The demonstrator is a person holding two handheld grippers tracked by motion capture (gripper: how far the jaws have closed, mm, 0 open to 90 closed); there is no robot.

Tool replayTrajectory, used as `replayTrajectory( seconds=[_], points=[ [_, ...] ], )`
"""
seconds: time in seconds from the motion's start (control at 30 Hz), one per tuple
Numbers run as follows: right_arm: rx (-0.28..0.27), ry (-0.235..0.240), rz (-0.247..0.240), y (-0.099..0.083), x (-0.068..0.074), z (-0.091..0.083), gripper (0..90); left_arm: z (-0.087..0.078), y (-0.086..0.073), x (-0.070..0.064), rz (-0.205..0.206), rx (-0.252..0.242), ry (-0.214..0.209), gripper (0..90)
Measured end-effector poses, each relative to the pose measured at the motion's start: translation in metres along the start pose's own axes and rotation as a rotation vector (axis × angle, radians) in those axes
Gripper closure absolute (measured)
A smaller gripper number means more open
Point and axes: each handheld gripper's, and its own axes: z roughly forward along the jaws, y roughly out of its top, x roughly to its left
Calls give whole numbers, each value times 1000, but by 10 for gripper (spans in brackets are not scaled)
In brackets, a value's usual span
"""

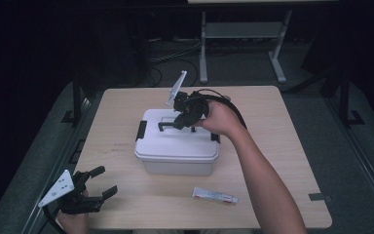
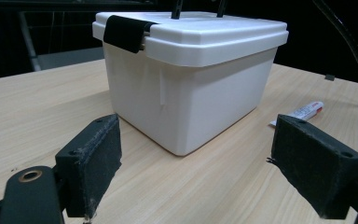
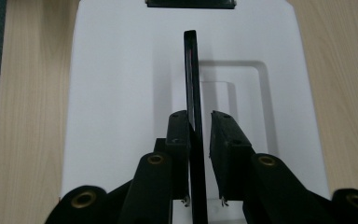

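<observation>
White box (image 1: 177, 144) sits mid wooden table (image 1: 282, 146); right tool (image 1: 185, 118) nearly closed around its handle (image 3: 192, 84), left tool (image 1: 93, 187) wide open.

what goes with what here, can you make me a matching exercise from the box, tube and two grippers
Things:
1. white box
2. tube
3. left gripper
4. right gripper

States:
A. jaws around the raised black handle on the lid
B. open, near the table's front left corner
C. lying flat in front of the box
D. mid-table, lid on

Pairs: 1-D, 2-C, 3-B, 4-A
</observation>
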Motion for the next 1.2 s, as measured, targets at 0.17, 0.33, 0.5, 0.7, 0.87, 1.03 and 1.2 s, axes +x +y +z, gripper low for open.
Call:
replayTrajectory(
  seconds=[0.17,0.33,0.5,0.7,0.87,1.03,1.2],
  points=[
    [-12,18,1,0,-4,2,823,0,0,0,-7,-5,0,157],
    [-9,37,-10,1,-7,2,833,-1,0,0,-6,-8,1,157],
    [5,35,-37,3,-7,1,840,-1,0,1,-7,-8,1,157],
    [-11,34,-43,3,-7,0,842,-2,0,1,-9,-12,4,157],
    [-29,36,-48,4,-7,-2,841,-2,0,1,-6,-9,4,157],
    [-42,38,-55,4,-7,-4,841,-3,0,1,-8,-12,6,157],
    [-58,45,-50,4,-7,-7,842,-3,0,1,-7,-12,6,157]
  ],
)
